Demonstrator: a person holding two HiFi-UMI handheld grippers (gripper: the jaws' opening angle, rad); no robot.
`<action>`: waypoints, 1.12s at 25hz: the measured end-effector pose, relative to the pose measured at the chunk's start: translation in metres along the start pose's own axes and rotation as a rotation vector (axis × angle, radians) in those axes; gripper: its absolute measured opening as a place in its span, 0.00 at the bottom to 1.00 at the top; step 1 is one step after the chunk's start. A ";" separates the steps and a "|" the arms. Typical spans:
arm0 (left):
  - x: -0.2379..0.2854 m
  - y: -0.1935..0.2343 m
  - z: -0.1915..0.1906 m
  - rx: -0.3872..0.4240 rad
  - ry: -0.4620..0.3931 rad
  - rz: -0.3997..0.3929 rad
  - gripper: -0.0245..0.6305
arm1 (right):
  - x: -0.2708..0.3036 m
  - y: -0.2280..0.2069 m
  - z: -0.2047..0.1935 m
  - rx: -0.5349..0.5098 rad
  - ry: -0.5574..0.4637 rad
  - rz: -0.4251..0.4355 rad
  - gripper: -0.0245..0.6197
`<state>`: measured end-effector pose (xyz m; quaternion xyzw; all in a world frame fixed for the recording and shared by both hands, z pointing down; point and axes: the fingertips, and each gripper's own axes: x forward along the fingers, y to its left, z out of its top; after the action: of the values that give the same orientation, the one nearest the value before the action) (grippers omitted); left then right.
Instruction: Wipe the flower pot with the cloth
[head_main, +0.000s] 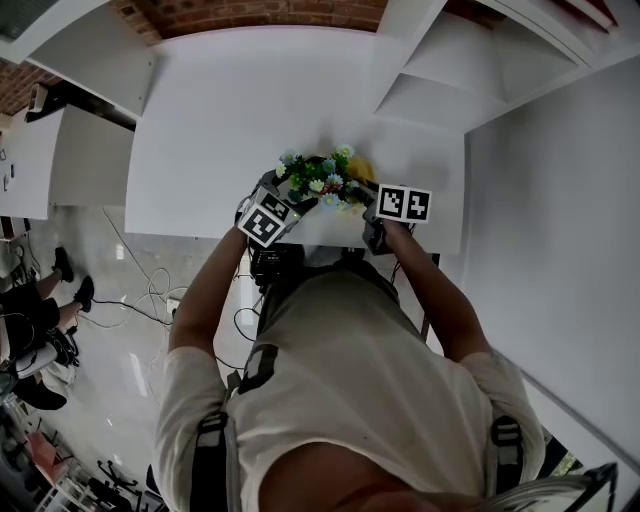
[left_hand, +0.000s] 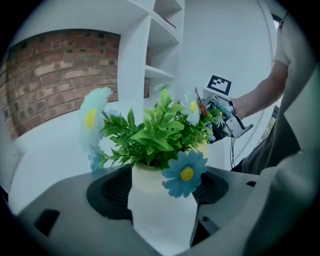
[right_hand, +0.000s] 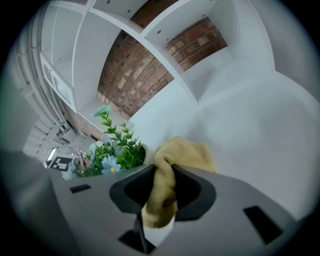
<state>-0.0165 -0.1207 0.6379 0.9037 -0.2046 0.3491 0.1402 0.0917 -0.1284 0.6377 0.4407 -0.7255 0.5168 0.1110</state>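
Observation:
A pale flower pot (left_hand: 150, 177) with green leaves and blue and white flowers (head_main: 322, 180) stands near the front edge of the white table (head_main: 220, 130). My left gripper (left_hand: 160, 189) is shut on the pot, whose body fills the gap between the jaws. In the head view that left gripper (head_main: 288, 202) comes in from the pot's left. My right gripper (right_hand: 162, 189) is shut on a yellow cloth (right_hand: 186, 153), which bunches out past the jaws. The right gripper (head_main: 362, 192) is at the pot's right side, with the cloth (head_main: 361, 167) against the plant. The pot's lower part is hidden in the head view.
White shelf compartments (head_main: 450, 70) rise at the table's back right, in front of a brick wall (head_main: 270, 12). A white wall panel (head_main: 560, 220) runs along the right. Cables (head_main: 150, 290) lie on the floor below the table's left front, and seated people's legs (head_main: 40, 310) show at the far left.

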 end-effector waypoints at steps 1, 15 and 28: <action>0.002 0.000 -0.001 -0.006 0.000 0.006 0.55 | 0.001 0.001 0.001 -0.005 0.000 0.000 0.20; -0.002 -0.005 -0.007 -0.305 -0.089 0.250 0.50 | 0.005 0.011 -0.032 -0.011 0.058 0.006 0.20; 0.001 0.006 -0.007 -0.022 0.008 0.090 0.54 | 0.004 0.002 0.006 -0.035 0.012 0.008 0.20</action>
<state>-0.0223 -0.1236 0.6442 0.8905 -0.2481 0.3566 0.1351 0.0893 -0.1355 0.6363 0.4328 -0.7356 0.5069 0.1210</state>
